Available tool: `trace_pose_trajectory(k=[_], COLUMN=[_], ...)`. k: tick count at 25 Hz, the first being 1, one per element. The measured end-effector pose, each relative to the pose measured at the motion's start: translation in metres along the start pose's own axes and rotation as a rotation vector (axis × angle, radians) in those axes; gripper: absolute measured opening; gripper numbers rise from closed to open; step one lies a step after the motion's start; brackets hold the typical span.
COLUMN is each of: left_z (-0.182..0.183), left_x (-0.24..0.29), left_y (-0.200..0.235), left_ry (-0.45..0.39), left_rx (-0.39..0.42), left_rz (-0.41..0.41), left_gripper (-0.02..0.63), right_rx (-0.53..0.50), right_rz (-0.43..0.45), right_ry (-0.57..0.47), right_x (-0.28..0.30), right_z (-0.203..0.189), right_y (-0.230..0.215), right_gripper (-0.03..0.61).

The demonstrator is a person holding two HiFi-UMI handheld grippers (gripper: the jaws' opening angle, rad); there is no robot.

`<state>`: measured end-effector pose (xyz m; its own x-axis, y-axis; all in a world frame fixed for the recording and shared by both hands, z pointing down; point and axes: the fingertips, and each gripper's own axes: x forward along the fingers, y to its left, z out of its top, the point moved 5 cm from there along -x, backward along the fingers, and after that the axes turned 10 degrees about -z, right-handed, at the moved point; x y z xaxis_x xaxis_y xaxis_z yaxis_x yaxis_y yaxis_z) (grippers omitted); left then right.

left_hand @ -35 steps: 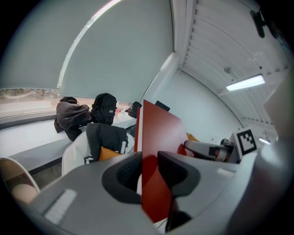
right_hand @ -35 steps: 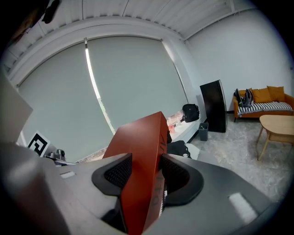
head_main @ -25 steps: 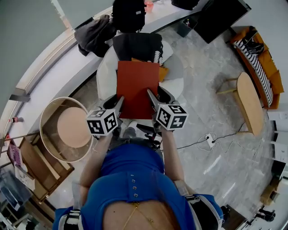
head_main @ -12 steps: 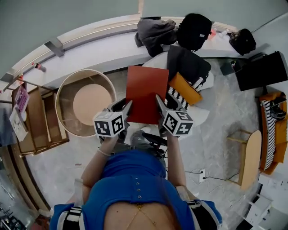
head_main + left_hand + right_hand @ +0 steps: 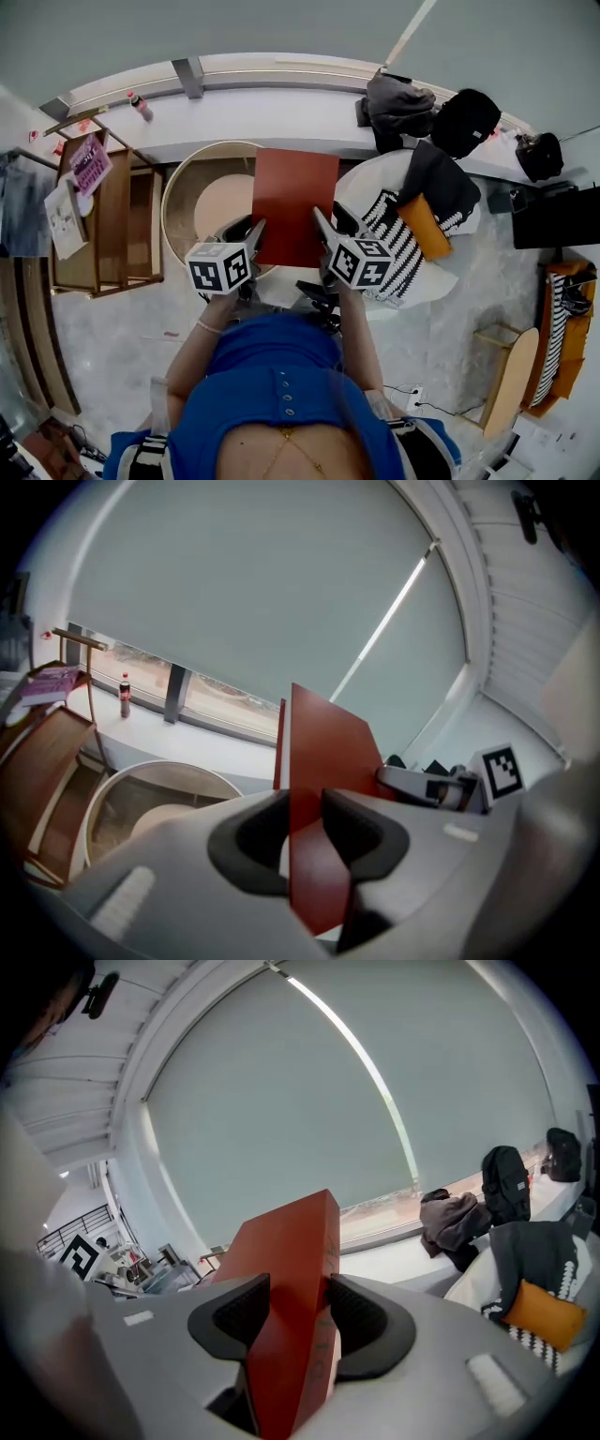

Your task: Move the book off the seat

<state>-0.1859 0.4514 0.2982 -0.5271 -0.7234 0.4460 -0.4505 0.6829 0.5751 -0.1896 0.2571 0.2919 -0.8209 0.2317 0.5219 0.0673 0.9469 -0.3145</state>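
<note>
Left gripper and right gripper each pinch one side edge of the red book, holding it flat in the air. White round seat to the right, round wooden table to the left. The book hangs over the table's near rim, beside the seat. Striped cushion and orange pillow lie on the seat.

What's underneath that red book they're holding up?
Below the red book, the round rimmed table shows at its left edge and the white seat at its right. Whatever is straight beneath it is covered.
</note>
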Motion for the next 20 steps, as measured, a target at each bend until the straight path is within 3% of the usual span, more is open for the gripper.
trace_pose_trajectory(k=[10,14,20], left_z=[0.013,0.013,0.004], left_x=[-0.086,-0.099,-0.101], left_y=[0.119,0.135,0.125], left_ry=[-0.026,-0.011,-0.022], left_rx=[-0.042,-0.043,-0.054], left_rz=[0.044,0.035,0.031], left_gripper=[0.104,0.104,0.104], right_rx=[-0.017,-0.018,-0.035], right_rz=[0.049,0.041,0.048], right_ry=[0.034,0.047,0.057], right_x=[0.069,0.073,0.064], right_z=[-0.033,-0.041,-0.043], right_y=[0.126,0.144,0.141], right_gripper=[0.206,0.203,0.201])
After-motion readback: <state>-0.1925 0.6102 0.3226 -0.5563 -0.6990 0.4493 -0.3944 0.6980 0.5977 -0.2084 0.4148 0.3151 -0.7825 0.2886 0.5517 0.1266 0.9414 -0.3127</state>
